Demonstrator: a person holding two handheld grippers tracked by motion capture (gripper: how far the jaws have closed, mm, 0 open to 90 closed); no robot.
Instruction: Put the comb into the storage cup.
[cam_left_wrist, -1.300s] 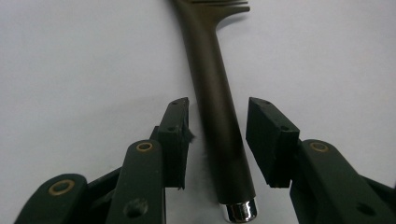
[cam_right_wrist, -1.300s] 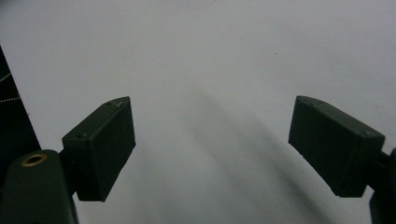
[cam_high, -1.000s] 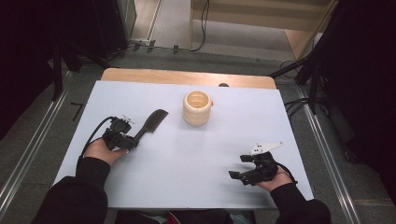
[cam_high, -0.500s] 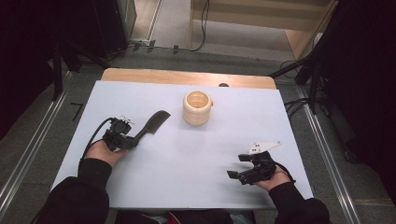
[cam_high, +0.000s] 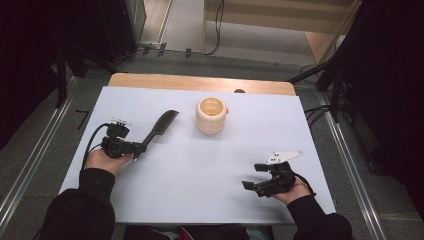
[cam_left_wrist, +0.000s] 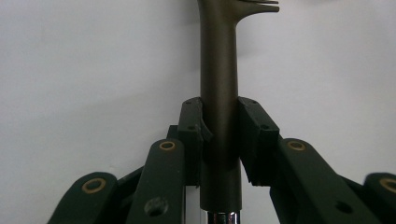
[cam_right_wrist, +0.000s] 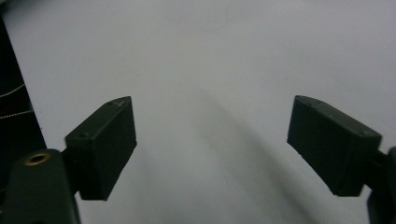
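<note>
A dark comb (cam_high: 162, 124) with a long handle lies slanted at the left of the white table (cam_high: 200, 195). My left gripper (cam_high: 139, 148) is shut on its handle. In the left gripper view the pads (cam_left_wrist: 194, 135) press both sides of the handle (cam_left_wrist: 218, 60) after the jaws have just been closing, and the comb's teeth start at the top edge. My right gripper (cam_high: 252, 176) rests at the front right. Its jaws have just been closing a little, but they stand wide apart (cam_right_wrist: 212, 140) over bare table with nothing between them.
A pale wooden ribbed cup (cam_high: 211, 115) stands upright at the middle back of the table, right of the comb's tip. A wooden strip (cam_high: 200, 82) runs along the far edge. Cables and dark stands surround the table on the floor.
The left hand with the comb has shifted a little away from me and to the left. The right hand has stayed in place.
</note>
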